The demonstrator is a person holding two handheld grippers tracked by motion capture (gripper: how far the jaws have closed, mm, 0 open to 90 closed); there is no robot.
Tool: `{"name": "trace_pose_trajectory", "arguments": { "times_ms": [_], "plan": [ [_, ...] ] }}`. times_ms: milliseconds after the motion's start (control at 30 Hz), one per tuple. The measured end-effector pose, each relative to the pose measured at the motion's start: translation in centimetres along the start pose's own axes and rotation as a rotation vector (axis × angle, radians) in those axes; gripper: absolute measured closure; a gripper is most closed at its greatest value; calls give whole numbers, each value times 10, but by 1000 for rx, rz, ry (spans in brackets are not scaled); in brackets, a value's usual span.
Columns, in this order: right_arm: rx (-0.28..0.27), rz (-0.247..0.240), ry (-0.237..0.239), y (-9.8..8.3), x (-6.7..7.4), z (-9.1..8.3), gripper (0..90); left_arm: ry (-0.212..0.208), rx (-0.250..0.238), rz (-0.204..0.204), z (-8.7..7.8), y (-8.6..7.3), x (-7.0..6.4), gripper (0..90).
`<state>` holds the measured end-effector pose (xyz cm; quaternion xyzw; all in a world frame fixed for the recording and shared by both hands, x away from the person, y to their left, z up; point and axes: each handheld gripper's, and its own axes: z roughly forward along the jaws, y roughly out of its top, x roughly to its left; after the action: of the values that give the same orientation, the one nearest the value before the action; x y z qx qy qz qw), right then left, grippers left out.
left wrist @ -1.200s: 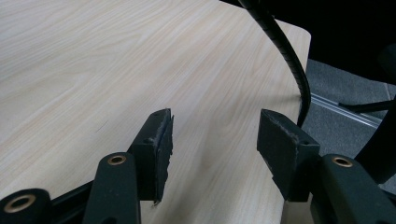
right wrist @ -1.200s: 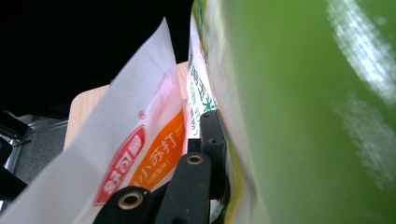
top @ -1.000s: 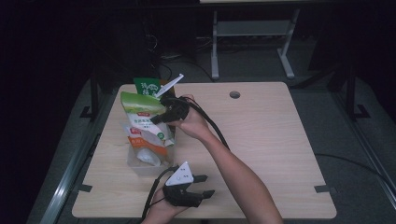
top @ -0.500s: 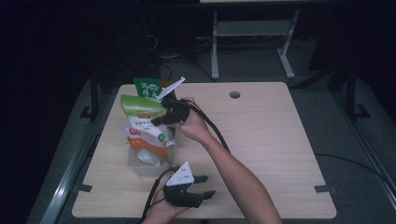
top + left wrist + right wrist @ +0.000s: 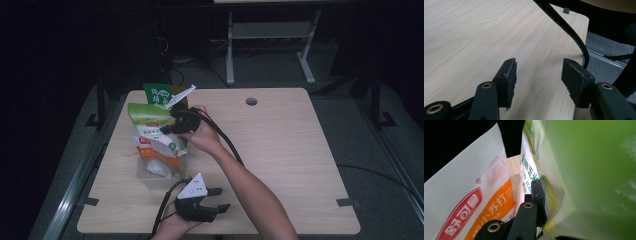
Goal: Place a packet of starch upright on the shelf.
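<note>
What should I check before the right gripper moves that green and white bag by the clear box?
1. Right gripper shut on the green and white bag: ok, its jaws pinch the bag's edge.
2. Orange and white bag free of the grip: ok, it sits beside the jaws.
3. Left gripper out of the way: ok, open over the bare table.
4. Clear box steady: cannot tell.
5. Cable slack: ok, it trails along the forearm.
</note>
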<state>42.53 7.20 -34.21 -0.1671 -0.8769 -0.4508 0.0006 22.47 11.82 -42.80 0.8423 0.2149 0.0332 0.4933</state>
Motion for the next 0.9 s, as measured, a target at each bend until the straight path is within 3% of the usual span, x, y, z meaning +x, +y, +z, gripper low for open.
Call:
{"name": "trace_pose_trajectory", "arguments": {
  "times_ms": [667, 800, 900],
  "plan": [
    [-25, -5, -36, -8, 2, 7, 894, -4, 3, 1, 1, 0, 0, 450],
    [29, -35, -46, -16, 4, 17, 894, -5, 4, 0, 1, 0, -1, 450],
    [-2, 8, -28, -20, 1, 16, 894, -3, 2, 1, 0, 0, 0, 451]
  ]
}}
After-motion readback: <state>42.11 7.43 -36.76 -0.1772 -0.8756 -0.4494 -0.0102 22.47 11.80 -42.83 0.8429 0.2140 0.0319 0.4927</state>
